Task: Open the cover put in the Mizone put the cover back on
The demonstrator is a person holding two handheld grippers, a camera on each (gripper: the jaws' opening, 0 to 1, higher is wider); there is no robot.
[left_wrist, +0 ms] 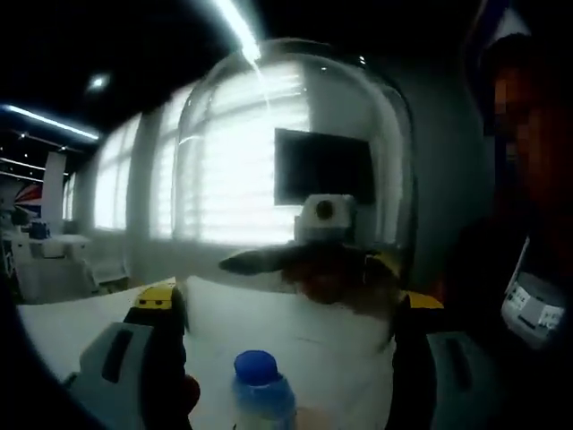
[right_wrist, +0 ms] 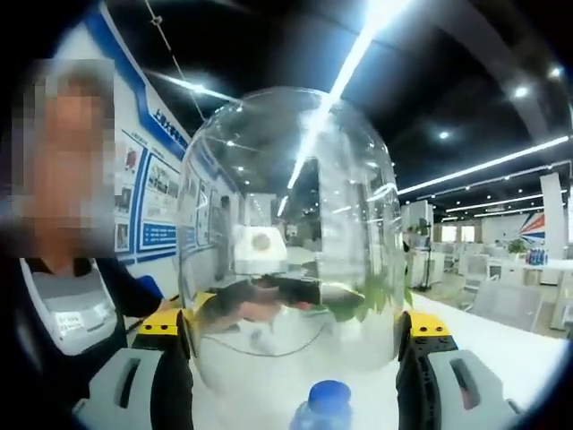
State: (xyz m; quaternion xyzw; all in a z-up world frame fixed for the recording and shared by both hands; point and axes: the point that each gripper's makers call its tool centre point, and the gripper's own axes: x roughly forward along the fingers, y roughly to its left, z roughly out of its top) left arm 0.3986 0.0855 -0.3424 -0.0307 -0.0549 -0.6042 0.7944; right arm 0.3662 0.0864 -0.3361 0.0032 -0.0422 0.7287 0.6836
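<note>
Left gripper view: I see the clear dome cover (left_wrist: pixel 295 152) raised off the white table (left_wrist: pixel 72 327), its lower edge level with the tips of my left gripper (left_wrist: pixel 291 300). The two yellow-tipped jaws stand wide apart on either side of the dome, each tip at or just beside its wall; I cannot tell whether they press the glass. The Mizone bottle (left_wrist: pixel 261 394), blue cap uppermost, stands on the table between the jaws and below the dome, nearer the camera than the cover's rim. Through the glass the right gripper (left_wrist: pixel 304 260) appears on the far side. A person (left_wrist: pixel 528 269) stands at the right of this view.

Right gripper view: the same cover (right_wrist: pixel 286 233) sits between the spread jaws of my right gripper (right_wrist: pixel 291 327), whose tips flank its lower wall; contact is again not clear. The bottle's blue cap (right_wrist: pixel 327 399) shows low between the jaws, under the lifted dome. Green leaves (right_wrist: pixel 367 300) lie inside or behind the glass; I cannot tell which. The person (right_wrist: pixel 67 269) stands at the left here
</note>
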